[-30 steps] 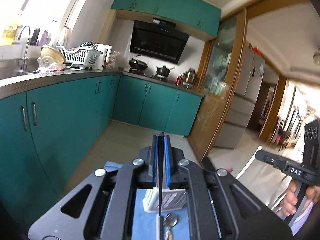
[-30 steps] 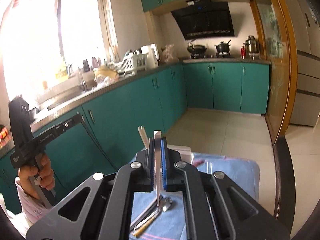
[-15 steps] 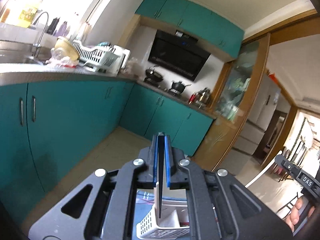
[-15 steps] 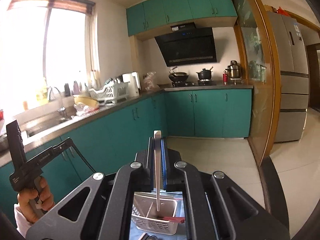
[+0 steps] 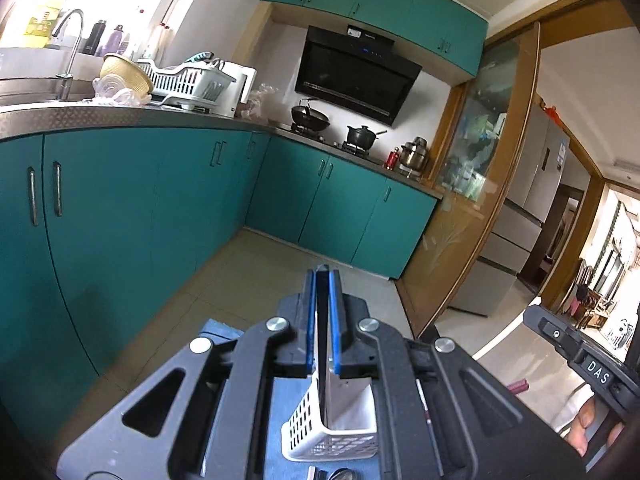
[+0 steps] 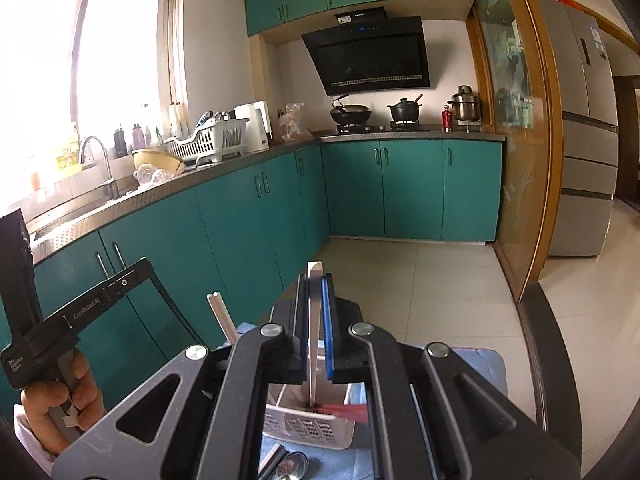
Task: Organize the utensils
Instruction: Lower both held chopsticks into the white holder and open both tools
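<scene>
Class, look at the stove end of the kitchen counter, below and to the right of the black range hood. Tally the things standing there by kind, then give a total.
Wok: 1
Black lidded pot: 1
Steel pot: 1
Red bottle: 1
Total: 4

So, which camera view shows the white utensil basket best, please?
The left wrist view. There the white basket shows a slatted side, its rim and part of its inside between the gripper's arms. In the right wrist view the basket shows only a strip of its front wall and rim, with a red item lying across the top.
</scene>
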Available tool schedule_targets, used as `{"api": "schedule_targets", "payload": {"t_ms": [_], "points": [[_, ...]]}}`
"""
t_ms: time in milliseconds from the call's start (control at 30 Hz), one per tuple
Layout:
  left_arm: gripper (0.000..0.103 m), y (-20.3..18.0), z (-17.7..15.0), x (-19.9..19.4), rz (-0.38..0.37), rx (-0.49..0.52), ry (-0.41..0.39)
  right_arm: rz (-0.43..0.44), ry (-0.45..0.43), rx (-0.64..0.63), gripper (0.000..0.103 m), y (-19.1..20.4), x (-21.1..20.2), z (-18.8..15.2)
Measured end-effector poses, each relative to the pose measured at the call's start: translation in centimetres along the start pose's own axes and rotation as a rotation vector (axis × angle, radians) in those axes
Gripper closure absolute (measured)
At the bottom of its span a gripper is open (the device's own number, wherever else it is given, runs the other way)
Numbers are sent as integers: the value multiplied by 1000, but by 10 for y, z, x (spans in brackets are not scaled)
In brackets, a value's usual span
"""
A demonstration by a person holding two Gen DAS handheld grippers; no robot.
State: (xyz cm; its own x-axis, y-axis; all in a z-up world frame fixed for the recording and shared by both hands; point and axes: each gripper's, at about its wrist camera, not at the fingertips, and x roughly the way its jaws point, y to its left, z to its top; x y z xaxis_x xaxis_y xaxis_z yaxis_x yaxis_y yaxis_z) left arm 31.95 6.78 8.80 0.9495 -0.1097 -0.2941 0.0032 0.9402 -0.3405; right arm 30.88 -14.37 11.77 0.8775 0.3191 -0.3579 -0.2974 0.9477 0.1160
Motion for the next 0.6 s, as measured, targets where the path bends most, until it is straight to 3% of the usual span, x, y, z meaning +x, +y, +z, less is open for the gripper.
{"api": "schedule_targets", "payload": {"t_ms": [467,533,600], "points": [[96,-6,-8,-9,-28,30,6,-23,-16,20,94,-12,-27,-11],[95,-6,-9,-10,-30,30,8,-30,-22,22,91,-12,-29,-12],[90,-4,-10,-13,-32,27,3,-29,-33,30,82,-15,-34,-13]]}}
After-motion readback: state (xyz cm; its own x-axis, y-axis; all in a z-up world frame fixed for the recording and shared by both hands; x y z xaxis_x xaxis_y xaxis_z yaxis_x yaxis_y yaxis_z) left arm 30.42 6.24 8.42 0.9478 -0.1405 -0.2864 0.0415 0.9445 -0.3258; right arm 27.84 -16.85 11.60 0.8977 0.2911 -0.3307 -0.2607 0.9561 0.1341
